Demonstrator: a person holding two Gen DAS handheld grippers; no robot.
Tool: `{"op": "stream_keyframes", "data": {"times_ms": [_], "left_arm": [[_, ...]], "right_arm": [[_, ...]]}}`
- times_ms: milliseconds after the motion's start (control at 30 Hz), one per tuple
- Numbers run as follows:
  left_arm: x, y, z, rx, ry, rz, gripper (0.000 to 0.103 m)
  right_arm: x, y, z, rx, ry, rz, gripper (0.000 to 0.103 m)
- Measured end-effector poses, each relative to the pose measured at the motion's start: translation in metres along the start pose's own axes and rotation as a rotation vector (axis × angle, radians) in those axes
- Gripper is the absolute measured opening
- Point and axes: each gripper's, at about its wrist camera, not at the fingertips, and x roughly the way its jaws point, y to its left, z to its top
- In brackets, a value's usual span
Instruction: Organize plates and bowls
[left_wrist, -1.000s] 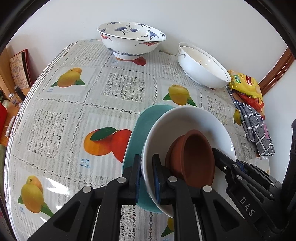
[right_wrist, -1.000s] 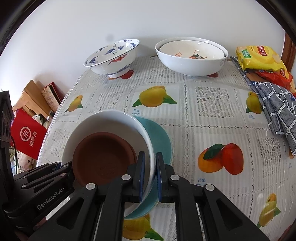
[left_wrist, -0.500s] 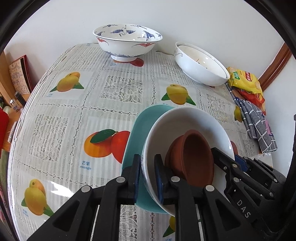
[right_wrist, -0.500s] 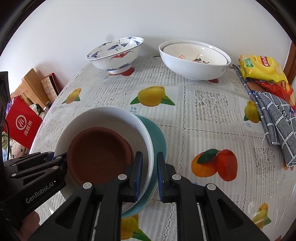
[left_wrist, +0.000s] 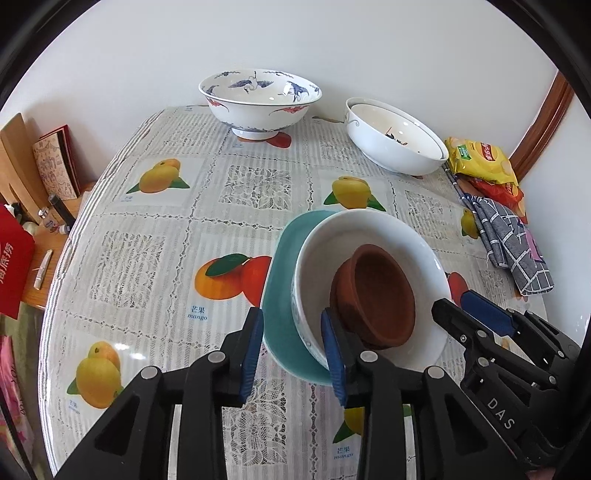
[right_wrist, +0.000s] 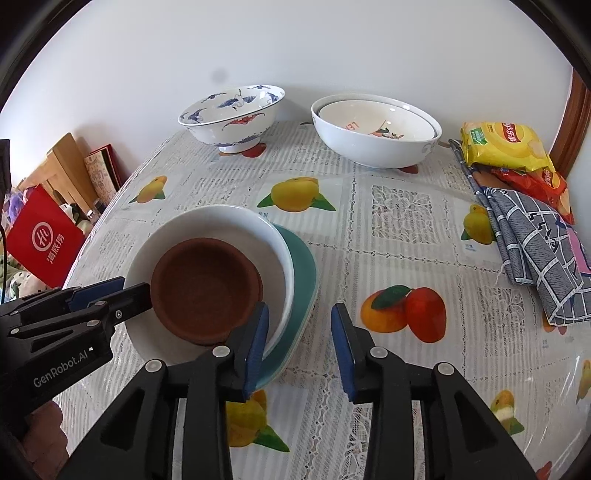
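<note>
A brown clay bowl sits inside a white bowl, which rests on a teal plate on the fruit-print tablecloth. My left gripper is open, its jaws straddling the near rim of the white bowl and plate. My right gripper is open at the stack's right edge; the brown bowl, white bowl and teal plate show there too. The right gripper also shows in the left wrist view, and the left gripper in the right wrist view.
A blue-patterned bowl stands at the back. Nested white bowls sit back right. Yellow and red snack bags and a checked cloth lie along the right edge. The table's left edge drops to clutter.
Both grippers opened and let go of the white bowl's rim. The stack now rests on the table, and both cameras have drawn back a little.
</note>
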Motion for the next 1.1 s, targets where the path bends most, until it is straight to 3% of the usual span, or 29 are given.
{"op": "stream_keyframes", "data": {"times_ms": [200, 333, 567, 700, 800, 867, 933, 1100], "left_arm": [[-0.032, -0.012, -0.01, 0.025, -0.057, 0.012, 0.044], [-0.056, -0.028, -0.019, 0.044, -0.108, 0.009, 0.055], [-0.095, -0.062, -0.037, 0.073, -0.178, -0.003, 0.075], [-0.112, -0.082, -0.049, 0.103, -0.193, -0.017, 0.076], [-0.125, -0.097, -0.059, 0.126, -0.219, 0.028, 0.078], [-0.132, -0.104, -0.064, 0.136, -0.231, 0.032, 0.083], [-0.137, -0.109, -0.068, 0.137, -0.233, 0.028, 0.084], [-0.148, -0.115, -0.076, 0.142, -0.249, 0.055, 0.086]], "right_arm": [[-0.041, -0.008, -0.012, 0.006, -0.053, -0.053, 0.044], [-0.074, -0.019, -0.022, 0.028, -0.096, -0.108, 0.065], [-0.127, -0.046, -0.044, 0.1, -0.141, -0.137, 0.067], [-0.148, -0.059, -0.053, 0.121, -0.148, -0.149, 0.067], [-0.16, -0.068, -0.062, 0.14, -0.146, -0.159, 0.067], [-0.168, -0.073, -0.068, 0.161, -0.155, -0.172, 0.085], [-0.176, -0.079, -0.074, 0.183, -0.18, -0.186, 0.093], [-0.189, -0.085, -0.086, 0.183, -0.188, -0.225, 0.093]]}}
